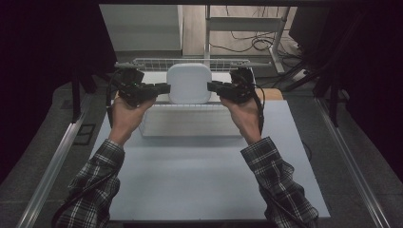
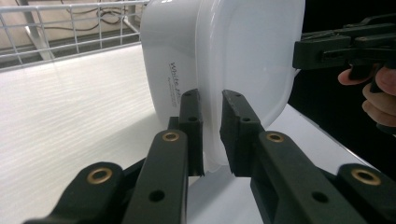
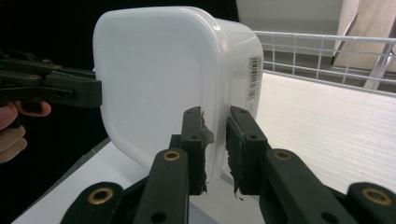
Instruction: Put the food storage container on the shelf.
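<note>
A white plastic container with its lid on (image 1: 189,83) hangs above a wire basket (image 1: 185,62), held from both sides. My left gripper (image 1: 164,88) is shut on the lid's rim at the container's left edge; in the left gripper view the rim (image 2: 211,116) sits between the jaws of that gripper (image 2: 211,126). My right gripper (image 1: 212,87) is shut on the rim at the opposite edge, and the right gripper view shows the container (image 3: 159,79) with its barcode label, its rim pinched in the right gripper (image 3: 215,140).
The wire basket has a white ribbed floor (image 2: 70,107) and a mesh back wall (image 3: 322,51). It stands at the far end of a pale table (image 1: 199,175). Dark curtains flank the table, and cables (image 1: 252,42) lie on the floor beyond.
</note>
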{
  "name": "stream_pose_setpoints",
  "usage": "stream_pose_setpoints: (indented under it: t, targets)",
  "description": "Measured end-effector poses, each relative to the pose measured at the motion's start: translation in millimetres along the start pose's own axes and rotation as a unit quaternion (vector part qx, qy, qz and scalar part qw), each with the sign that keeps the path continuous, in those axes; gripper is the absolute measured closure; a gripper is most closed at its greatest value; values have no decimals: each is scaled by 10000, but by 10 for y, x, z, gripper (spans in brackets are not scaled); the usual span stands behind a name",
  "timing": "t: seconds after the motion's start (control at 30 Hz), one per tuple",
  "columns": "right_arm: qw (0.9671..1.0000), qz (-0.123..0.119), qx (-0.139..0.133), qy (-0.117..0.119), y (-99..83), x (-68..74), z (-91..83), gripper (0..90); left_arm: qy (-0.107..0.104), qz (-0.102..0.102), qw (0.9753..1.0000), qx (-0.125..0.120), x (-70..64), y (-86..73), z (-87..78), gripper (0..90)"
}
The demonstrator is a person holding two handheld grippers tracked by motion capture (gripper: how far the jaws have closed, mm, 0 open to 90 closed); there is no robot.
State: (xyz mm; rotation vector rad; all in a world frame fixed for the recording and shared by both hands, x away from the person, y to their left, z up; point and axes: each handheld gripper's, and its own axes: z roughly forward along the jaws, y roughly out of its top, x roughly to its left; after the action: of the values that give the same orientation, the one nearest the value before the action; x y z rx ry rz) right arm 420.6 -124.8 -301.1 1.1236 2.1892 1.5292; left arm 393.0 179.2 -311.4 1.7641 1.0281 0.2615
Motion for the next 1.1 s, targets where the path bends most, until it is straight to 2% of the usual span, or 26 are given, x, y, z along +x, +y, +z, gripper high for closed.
stream_pose_setpoints:
  t: [0.23,0.43,0.53,0.77,0.9,0.97,1.0,1.1]
  targets:
    - [9999,136,72,-28,19,-70,50,755,4,-83,9999,58,54,47,100,766]
    - [9998,193,83,35,64,-84,82,700,-11,-75,10000,-12,66,70,136,650]
    - [9998,165,74,-25,88,-86,114,673,-47,-98,9999,-46,81,94,165,615]
    - [9998,160,49,-119,126,-111,198,620,20,-144,9999,-63,112,136,233,562]
    - [9996,138,104,-237,138,-133,268,576,67,-181,9998,-26,140,150,284,566]
    - [9995,142,101,-265,140,-142,280,577,70,-241,9997,-18,158,151,316,557]
    - [9994,141,132,-297,144,-158,308,571,-33,-427,9991,-65,191,154,331,551]
    - [9994,149,128,-300,149,-167,318,559,-126,-533,9985,-59,246,156,344,544]
